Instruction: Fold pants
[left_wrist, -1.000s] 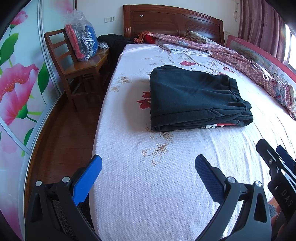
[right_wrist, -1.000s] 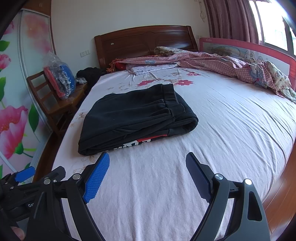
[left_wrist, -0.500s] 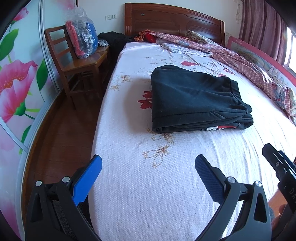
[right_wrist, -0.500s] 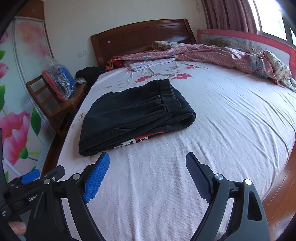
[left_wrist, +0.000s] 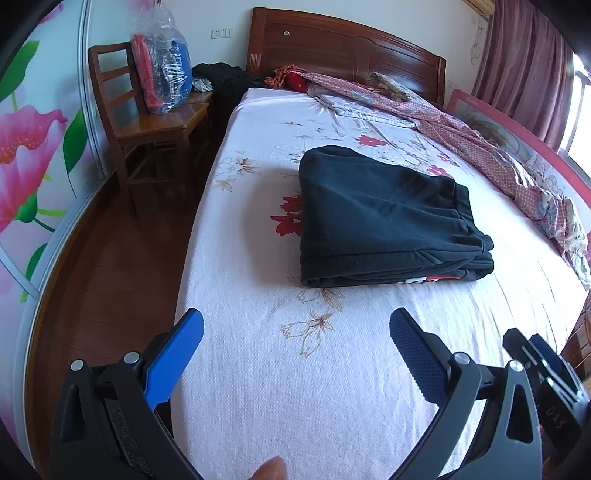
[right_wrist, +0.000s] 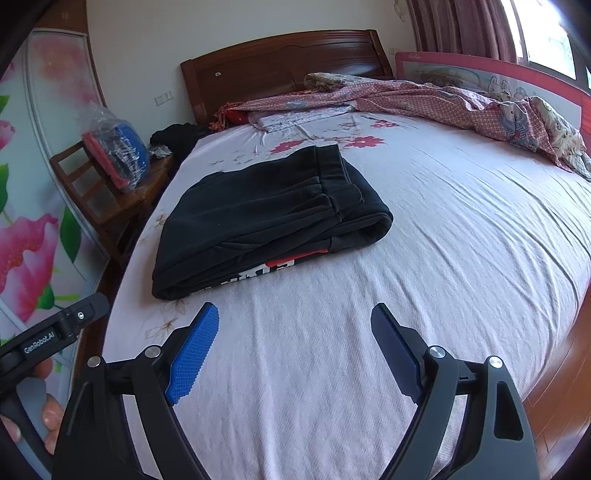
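Pants (left_wrist: 384, 218) black, already folded into a thick rectangular bundle, lying flat on the bed (left_wrist: 332, 387) toward its left side, about mid-length, well apart from both grippers. Waistband with gathered elastic sits on top at the right end of the stack; a strip of red and white print peeks out of the near edge between layers. Left gripper (left_wrist: 295, 332) fingers spread wide, nothing between them, only bare sheet below; right gripper (right_wrist: 293, 326) same, fingers wide apart and empty, hovering over the foot end of the bed. Each gripper shows at the edge of the other's view; part of a hand (right_wrist: 44, 417) on the left handle in the right view, a fingertip at the bottom of the left view. Judgement: folding looks done or nearly so, layers roughly squared. Fabric reads as soft fleece or sweatpant knit: limp, fairly light, not slippery, not fragile, but bulky when stacked, so layers will slide and splay if lifted from one point. Best hold, if any further fold or tidy is wanted: pinch through all layers at the near edge corners, one gripper per corner, or at the thick waistband end where elastic gives bite. Risk: catching only the top layer and peeling the fold open, or snagging the sheet. Rumpled quilt (right_wrist: 461, 103) along the far side, chair (left_wrist: 147, 129) with bagged clothes beside the bed, both out of the way.
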